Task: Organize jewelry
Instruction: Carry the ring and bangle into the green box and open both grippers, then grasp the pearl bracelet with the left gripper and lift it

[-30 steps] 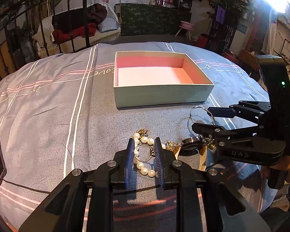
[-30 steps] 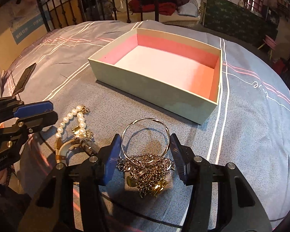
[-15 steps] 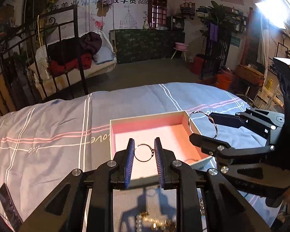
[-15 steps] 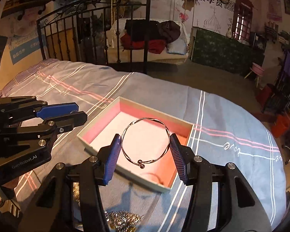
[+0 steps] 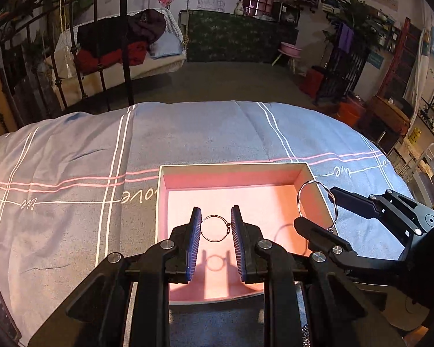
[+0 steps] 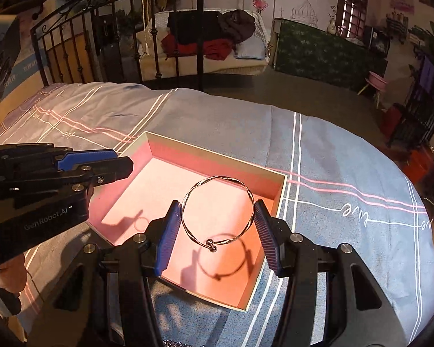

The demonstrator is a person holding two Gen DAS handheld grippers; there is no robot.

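Your left gripper pinches a small ring above the box, over its near half. Your right gripper clamps a twisted bangle, which hangs above the box's 3 o'clock side in the left view. Neither piece is released; their shadows fall on the pink floor, which looks bare. So nothing seems stored yet. A glittery chain at 6 o'clock in the right view hints that more remains on the bedspread.
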